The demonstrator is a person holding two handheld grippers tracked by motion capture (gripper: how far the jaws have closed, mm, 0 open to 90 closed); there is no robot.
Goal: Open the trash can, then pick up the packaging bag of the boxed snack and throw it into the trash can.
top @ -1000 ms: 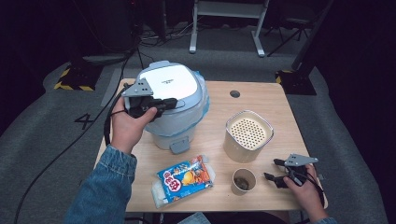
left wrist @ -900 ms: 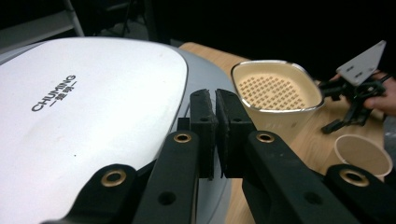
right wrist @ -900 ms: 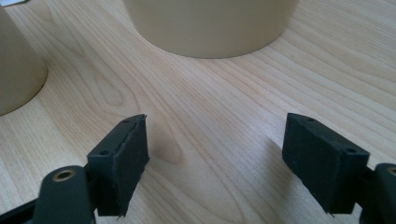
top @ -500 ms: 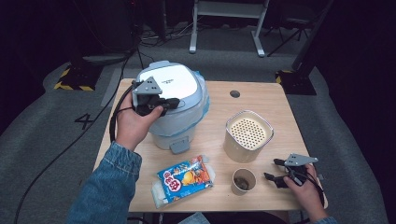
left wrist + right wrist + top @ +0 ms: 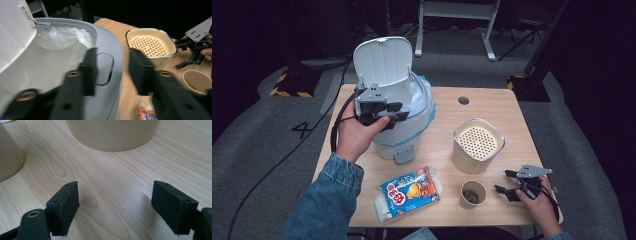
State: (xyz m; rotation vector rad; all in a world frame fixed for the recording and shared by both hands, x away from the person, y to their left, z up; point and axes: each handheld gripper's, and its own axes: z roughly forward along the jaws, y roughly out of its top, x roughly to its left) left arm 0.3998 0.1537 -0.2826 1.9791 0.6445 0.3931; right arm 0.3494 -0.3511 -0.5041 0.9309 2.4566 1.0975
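High view: my left gripper (image 5: 398,113) sits at the front rim of the white bin (image 5: 412,125), whose lid (image 5: 383,61) stands upright at the back, leaving the mouth open. The bin occupies the far left part of the wooden table (image 5: 492,107), close to its left edge. My left jaws have just been opening and now stand apart with nothing between them; in the left gripper view they straddle the grey rim (image 5: 110,50) by the latch recess (image 5: 105,67), with the plastic liner (image 5: 65,37) bunched inside the bin.

My right gripper (image 5: 507,184) rests low near the table's near right corner, jaws moderately wide and empty, with bare wood between them in the right gripper view. Just to its left stands the paper cup (image 5: 473,194), and beyond that the perforated beige container (image 5: 478,145); both are apart from my jaws.

The snack packet (image 5: 408,192) lies flat near the front edge, just below the bin. Open tabletop stretches along the far right side, past the small round hole (image 5: 463,100), and a narrower gap runs between bin and container.
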